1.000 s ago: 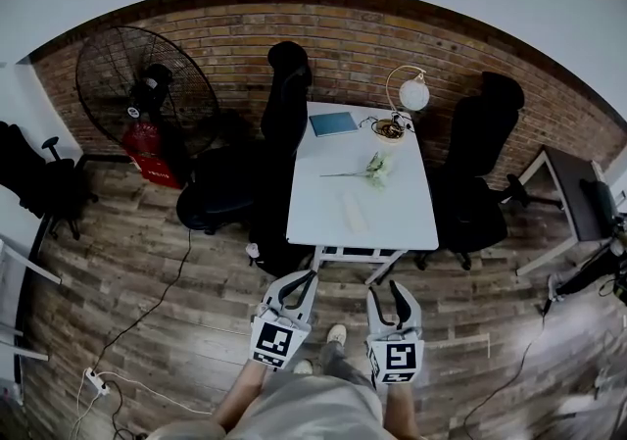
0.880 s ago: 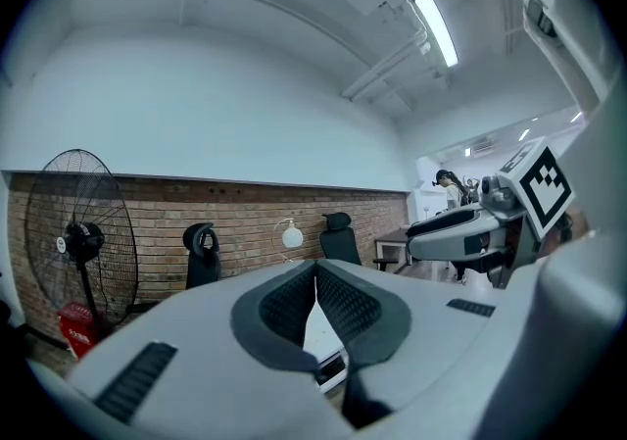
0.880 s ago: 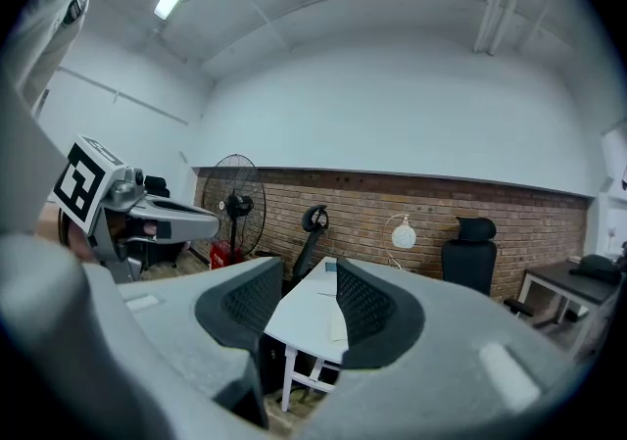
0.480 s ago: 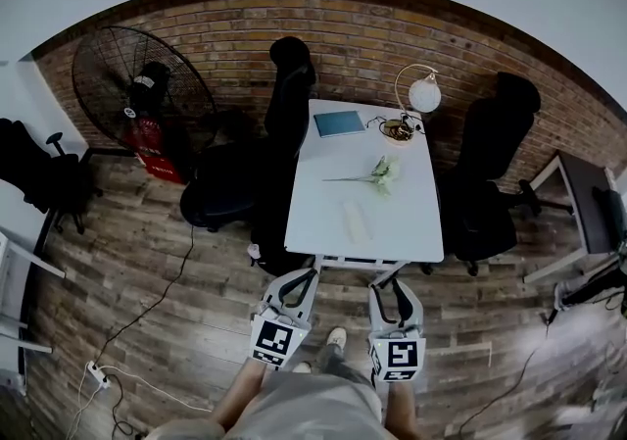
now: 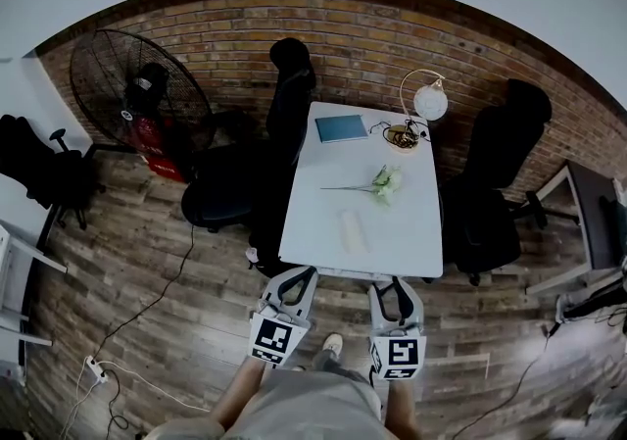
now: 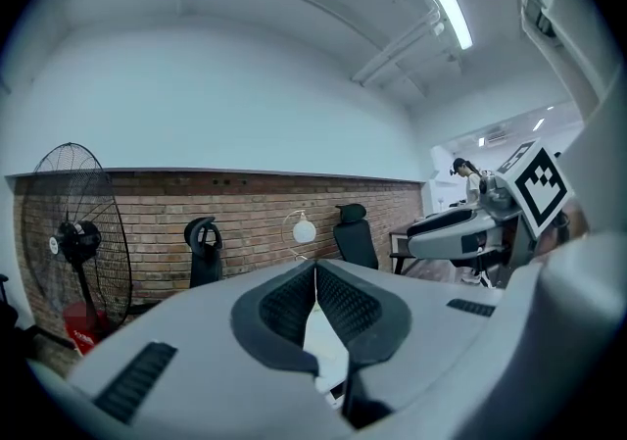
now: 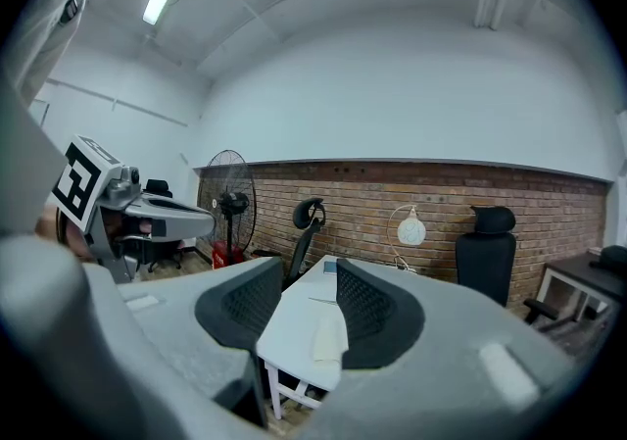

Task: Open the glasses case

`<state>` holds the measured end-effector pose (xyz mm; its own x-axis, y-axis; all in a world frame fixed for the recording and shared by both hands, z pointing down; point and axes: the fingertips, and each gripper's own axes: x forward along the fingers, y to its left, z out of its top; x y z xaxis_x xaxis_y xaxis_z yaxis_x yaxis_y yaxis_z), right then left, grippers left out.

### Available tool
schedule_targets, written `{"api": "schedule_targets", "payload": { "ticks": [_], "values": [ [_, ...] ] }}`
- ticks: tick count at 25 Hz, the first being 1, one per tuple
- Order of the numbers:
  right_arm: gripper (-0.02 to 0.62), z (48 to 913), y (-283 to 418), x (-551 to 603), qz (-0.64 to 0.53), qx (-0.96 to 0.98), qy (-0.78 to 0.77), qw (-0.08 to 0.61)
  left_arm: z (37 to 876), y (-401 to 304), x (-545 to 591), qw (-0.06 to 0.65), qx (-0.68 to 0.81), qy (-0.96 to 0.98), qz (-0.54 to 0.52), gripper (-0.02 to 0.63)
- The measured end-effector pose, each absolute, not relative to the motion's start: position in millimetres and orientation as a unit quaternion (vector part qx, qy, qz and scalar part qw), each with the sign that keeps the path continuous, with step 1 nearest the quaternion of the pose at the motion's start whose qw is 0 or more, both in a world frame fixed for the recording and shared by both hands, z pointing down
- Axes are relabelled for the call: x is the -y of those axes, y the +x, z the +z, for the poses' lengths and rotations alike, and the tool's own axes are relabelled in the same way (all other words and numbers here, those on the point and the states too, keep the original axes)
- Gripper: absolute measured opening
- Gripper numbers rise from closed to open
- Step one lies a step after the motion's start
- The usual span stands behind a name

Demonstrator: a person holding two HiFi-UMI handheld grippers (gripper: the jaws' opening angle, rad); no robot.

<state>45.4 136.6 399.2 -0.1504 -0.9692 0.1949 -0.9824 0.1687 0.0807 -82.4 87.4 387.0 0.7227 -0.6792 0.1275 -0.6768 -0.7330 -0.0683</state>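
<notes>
Closest in, the left gripper (image 5: 297, 278) has its jaws squeezed together with nothing in them. The right gripper (image 5: 390, 289) beside it has its jaws apart and holds nothing. Both point at the white table (image 5: 313, 222) ahead and do not touch it. The glasses case (image 5: 353, 230) lies on the table near its front edge. Behind it is a flower (image 5: 382, 181), then a blue book (image 5: 341, 127) and a lamp (image 5: 419, 110) by the brick wall (image 5: 225, 36).

Smooth matt white table (image 5: 313, 237), rough brick wall (image 5: 372, 46), wood-plank floor (image 5: 137, 271) — grainy, pale matt glasses case (image 5: 353, 230)
</notes>
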Motion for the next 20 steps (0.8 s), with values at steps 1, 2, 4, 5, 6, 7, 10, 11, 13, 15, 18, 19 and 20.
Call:
{"api": "schedule_targets", "payload": {
  "ticks": [1, 2, 4, 5, 6, 7, 10, 11, 13, 15, 18, 19, 20],
  "values": [
    [0.176, 400, 49, -133, 0.035, 0.758, 0.643, 0.101, 387, -79, -84, 0.008, -0.367, -0.927, -0.073, 0.008],
    [0.176, 400, 53, -130, 0.037, 0.758, 0.644, 0.101, 387, -76, -81, 0.008, -0.369, -0.927, -0.074, 0.008],
    [0.176, 401, 60, -123, 0.042, 0.758, 0.643, 0.1, 387, -70, -75, 0.008, -0.373, -0.925, -0.075, 0.008],
    [0.176, 402, 63, -119, 0.043, 0.759, 0.642, 0.1, 386, -68, -71, 0.008, -0.374, -0.924, -0.076, 0.008],
    [0.176, 402, 66, -115, 0.043, 0.761, 0.64, 0.099, 387, -65, -68, 0.009, -0.376, -0.923, -0.077, 0.008],
    [0.176, 403, 69, -111, 0.044, 0.762, 0.639, 0.098, 387, -62, -64, 0.009, -0.378, -0.922, -0.078, 0.008],
    [0.176, 403, 80, -98, 0.042, 0.766, 0.634, 0.096, 386, -52, -54, 0.011, -0.384, -0.92, -0.079, 0.008],
    [0.176, 403, 84, -94, 0.04, 0.769, 0.631, 0.095, 386, -49, -51, 0.012, -0.386, -0.919, -0.079, 0.008],
    [0.176, 402, 91, -87, 0.038, 0.774, 0.626, 0.093, 383, -41, -45, 0.013, -0.39, -0.918, -0.079, 0.008],
    [0.176, 402, 100, -81, 0.041, 0.773, 0.627, 0.091, 380, -33, -38, 0.015, -0.393, -0.916, -0.079, 0.008],
    [0.176, 401, 114, -71, 0.043, 0.773, 0.627, 0.09, 376, -21, -30, 0.019, -0.396, -0.914, -0.079, 0.008],
    [0.176, 400, 118, -68, 0.043, 0.775, 0.625, 0.087, 375, -17, -27, 0.02, -0.398, -0.914, -0.079, 0.008],
    [0.176, 399, 122, -66, 0.042, 0.776, 0.623, 0.085, 374, -13, -25, 0.021, -0.4, -0.913, -0.078, 0.008]
  ]
}}
